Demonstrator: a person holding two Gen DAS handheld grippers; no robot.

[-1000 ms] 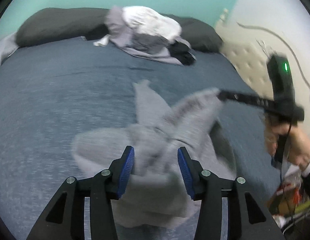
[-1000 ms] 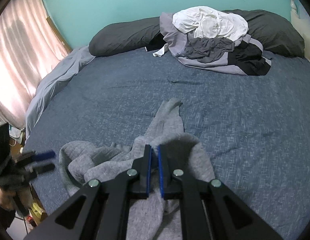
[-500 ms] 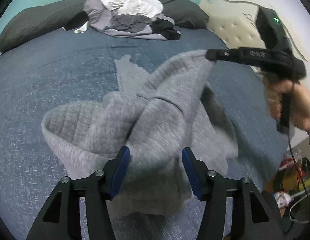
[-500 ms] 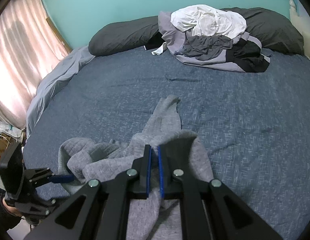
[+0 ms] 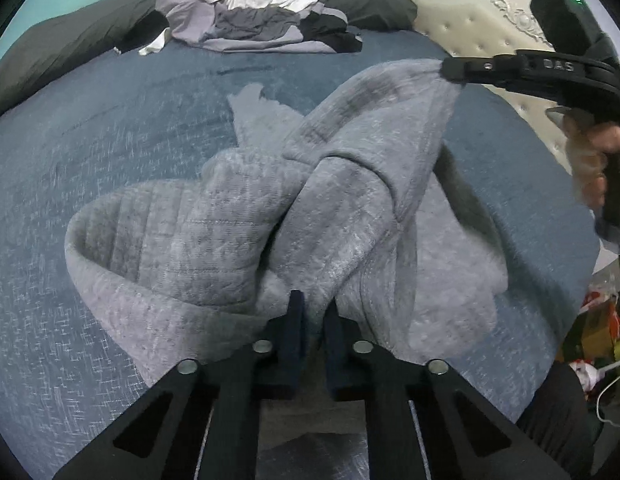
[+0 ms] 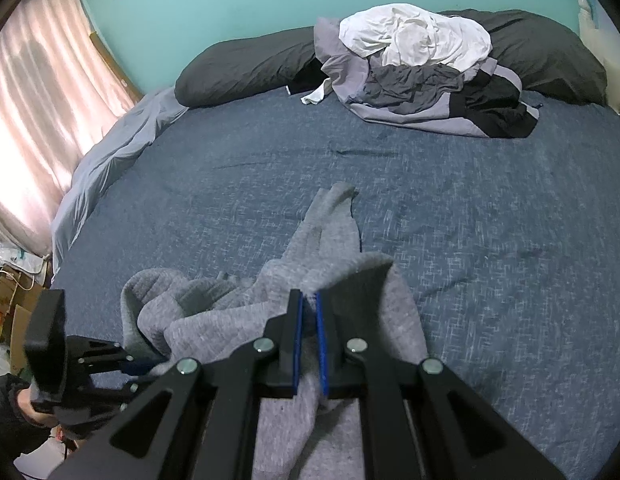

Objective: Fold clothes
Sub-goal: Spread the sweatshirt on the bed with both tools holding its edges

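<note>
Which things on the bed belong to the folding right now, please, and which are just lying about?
In the job:
grey hoodie
left gripper, shut on it
right gripper, shut on it

Lying about:
clothes pile
dark pillows

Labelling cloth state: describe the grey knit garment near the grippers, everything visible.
The heather-grey fleece-knit garment lies crumpled on the dark blue bedspread, one narrow part stretched toward the pillows. A ribbed band curls at its left. The right gripper pinches and lifts one corner; the left gripper, jaws just closed, clamps a fold at the near edge.
</note>
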